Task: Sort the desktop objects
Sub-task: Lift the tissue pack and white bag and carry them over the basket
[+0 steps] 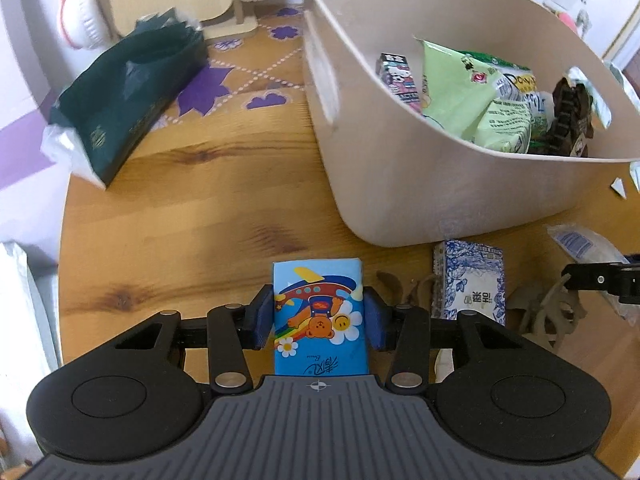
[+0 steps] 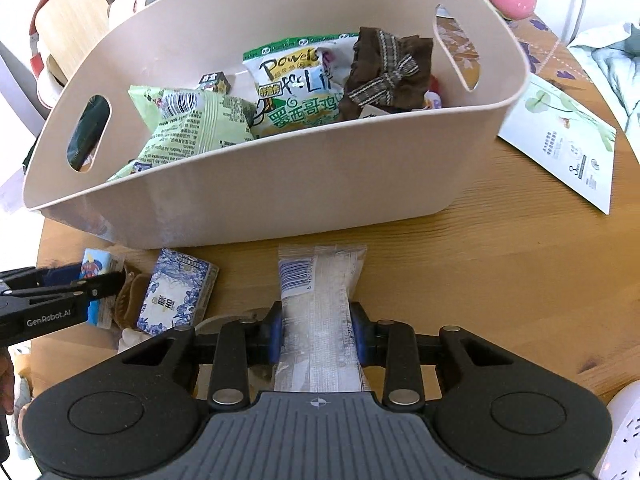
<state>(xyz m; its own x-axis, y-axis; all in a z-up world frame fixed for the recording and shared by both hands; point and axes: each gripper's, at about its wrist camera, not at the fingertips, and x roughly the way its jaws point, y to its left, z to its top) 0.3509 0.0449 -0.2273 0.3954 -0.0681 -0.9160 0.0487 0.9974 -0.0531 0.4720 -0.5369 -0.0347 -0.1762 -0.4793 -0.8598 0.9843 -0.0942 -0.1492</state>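
My left gripper (image 1: 318, 316) is shut on a blue cartoon tissue pack (image 1: 320, 284), its blue pads pressing both long sides just above the wooden table (image 1: 200, 220). In the right wrist view my right gripper (image 2: 316, 336) is shut on a clear plastic packet (image 2: 320, 276) with a barcode, in front of the beige basket (image 2: 280, 192). The basket (image 1: 380, 184) holds green snack bags (image 2: 192, 120), a brown bow-tied pouch (image 2: 384, 72) and a small carton. A blue-and-white patterned box (image 1: 468, 280) lies between the two grippers.
A dark green tissue bag (image 1: 128, 96) and white headphones (image 1: 80, 16) sit at the far left. A tan hair claw (image 1: 548, 312) lies near the patterned box. A white leaflet (image 2: 560, 136) lies right of the basket, and a white power strip (image 2: 624, 440) at the near right.
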